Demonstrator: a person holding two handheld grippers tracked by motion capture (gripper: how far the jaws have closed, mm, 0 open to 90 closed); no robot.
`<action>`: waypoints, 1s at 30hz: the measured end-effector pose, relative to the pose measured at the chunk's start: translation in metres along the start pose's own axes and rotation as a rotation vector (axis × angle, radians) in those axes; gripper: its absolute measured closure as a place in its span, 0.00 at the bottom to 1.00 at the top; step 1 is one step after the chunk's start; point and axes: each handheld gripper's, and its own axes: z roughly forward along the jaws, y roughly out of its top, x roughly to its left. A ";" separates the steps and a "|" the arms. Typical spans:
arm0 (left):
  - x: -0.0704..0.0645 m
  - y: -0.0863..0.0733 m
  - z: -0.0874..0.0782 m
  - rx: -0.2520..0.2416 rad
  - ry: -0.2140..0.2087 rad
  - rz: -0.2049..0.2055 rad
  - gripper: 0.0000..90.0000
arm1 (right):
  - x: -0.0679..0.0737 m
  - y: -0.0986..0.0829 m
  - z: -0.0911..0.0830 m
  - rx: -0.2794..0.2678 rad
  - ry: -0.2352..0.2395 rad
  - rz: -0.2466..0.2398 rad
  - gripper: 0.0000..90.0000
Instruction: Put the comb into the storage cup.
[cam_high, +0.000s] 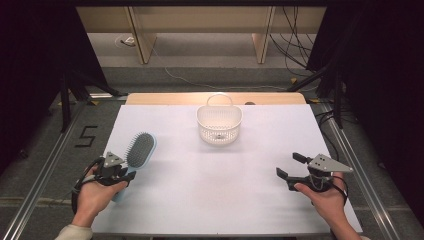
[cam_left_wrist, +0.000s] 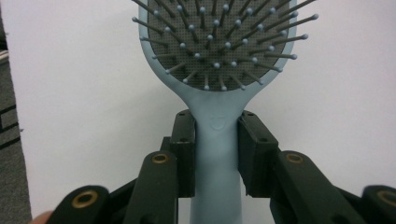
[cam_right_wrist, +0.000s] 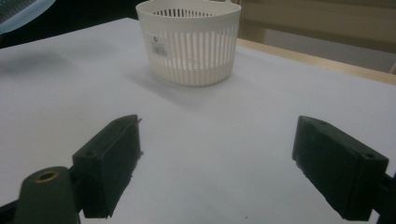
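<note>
The left gripper (cam_high: 121, 175) is clamping the pale-blue hairbrush (cam_high: 138, 152) by its smooth plastic neck, jaws pressing both sides just below the oval head; in the left gripper view the brush (cam_left_wrist: 217, 121) is showing a grey mesh pad w/ thin ball-tipped pins, facing up. The brush is sitting well to the near-left of the white basket (cam_high: 219, 125), head pointing away from the person and casting a shadow on the table in the right gripper view. The basket is a slotted plastic tub w/ a loop handle, standing upright near the far edge of the white table (cam_high: 215, 190). The right gripper (cam_high: 291, 165) is hovering well to the basket's near-right, jaws spread wide, gripping nothing. Between basket & both grippers the matte sheet is lying bare, giving plenty of room.
</note>
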 end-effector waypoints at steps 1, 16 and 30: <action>0.000 -0.001 0.000 0.000 0.011 0.007 0.77 | 0.000 0.000 0.000 0.001 0.000 -0.001 0.18; 0.003 -0.001 -0.003 -0.080 0.024 -0.031 0.77 | 0.000 0.000 0.000 0.002 -0.002 -0.011 0.18; 0.004 0.001 -0.006 -0.167 0.006 -0.080 0.77 | 0.000 0.000 0.001 -0.001 -0.002 -0.005 0.18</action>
